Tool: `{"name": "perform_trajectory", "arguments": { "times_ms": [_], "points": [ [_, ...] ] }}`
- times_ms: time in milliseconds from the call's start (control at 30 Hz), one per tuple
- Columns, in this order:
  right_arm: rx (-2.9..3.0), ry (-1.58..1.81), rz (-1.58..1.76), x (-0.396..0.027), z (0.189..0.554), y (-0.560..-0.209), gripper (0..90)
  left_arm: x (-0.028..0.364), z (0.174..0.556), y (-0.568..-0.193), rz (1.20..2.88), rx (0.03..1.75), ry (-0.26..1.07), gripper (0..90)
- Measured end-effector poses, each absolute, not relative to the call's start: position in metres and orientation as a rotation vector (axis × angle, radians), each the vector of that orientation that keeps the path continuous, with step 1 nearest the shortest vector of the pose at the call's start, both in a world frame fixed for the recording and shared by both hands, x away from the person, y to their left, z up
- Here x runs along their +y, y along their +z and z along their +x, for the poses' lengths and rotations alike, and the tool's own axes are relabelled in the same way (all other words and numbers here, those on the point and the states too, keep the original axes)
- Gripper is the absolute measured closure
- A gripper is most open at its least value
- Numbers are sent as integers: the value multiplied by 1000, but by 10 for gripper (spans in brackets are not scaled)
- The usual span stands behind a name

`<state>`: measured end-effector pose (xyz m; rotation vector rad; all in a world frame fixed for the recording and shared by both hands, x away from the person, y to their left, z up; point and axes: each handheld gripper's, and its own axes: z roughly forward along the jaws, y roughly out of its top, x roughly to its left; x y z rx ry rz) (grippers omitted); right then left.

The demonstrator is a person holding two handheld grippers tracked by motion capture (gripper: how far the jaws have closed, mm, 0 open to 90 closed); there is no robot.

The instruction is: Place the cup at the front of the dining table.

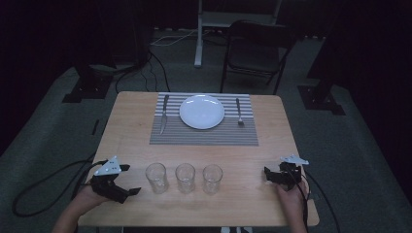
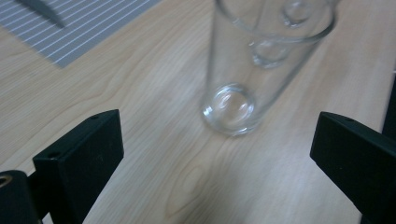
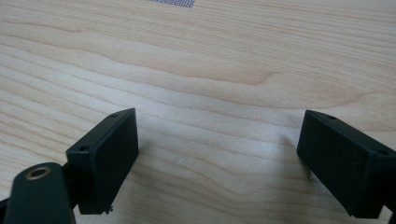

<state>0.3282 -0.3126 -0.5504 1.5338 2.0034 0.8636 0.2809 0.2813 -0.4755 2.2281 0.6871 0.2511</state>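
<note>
Three glasses (image 1: pixel 185 177) stand in a row on the desk (image 1: pixel 145 150); the nearest glass (image 2: pixel 243 74) sits just ahead of our left hand-held gripper (image 2: pixel 215 154), jaws spread wide. Our right hand-held gripper (image 3: pixel 217 154) gapes empty over bare wood.

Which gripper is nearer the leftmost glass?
Left. The left gripper sits just beside the leftmost glass, open and facing it. The right gripper is beyond the other two glasses, near the table's right edge.

Dim recording studio or lab standing in for a dining room, small wooden table (image 1: pixel 204 155) sitting on grey carpet (image 1: pixel 58 111), black curtains hanging all around, cables (image 1: pixel 145 68) trailing across the floor, folding chair (image 1: pixel 255 51) waiting behind, stand bases (image 1: pixel 320 99) flanking.
</note>
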Motion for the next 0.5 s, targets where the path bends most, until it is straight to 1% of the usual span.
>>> {"name": "perform_trajectory", "arguments": {
  "times_ms": [233,500],
  "points": [
    [2003,864,1535,-312,328,-550,124,270,287,-469,2218,633,203,31],
    [2003,863,1536,-312,328,-550,124,254,295,-457,2221,587,198,31]
  ]
}}
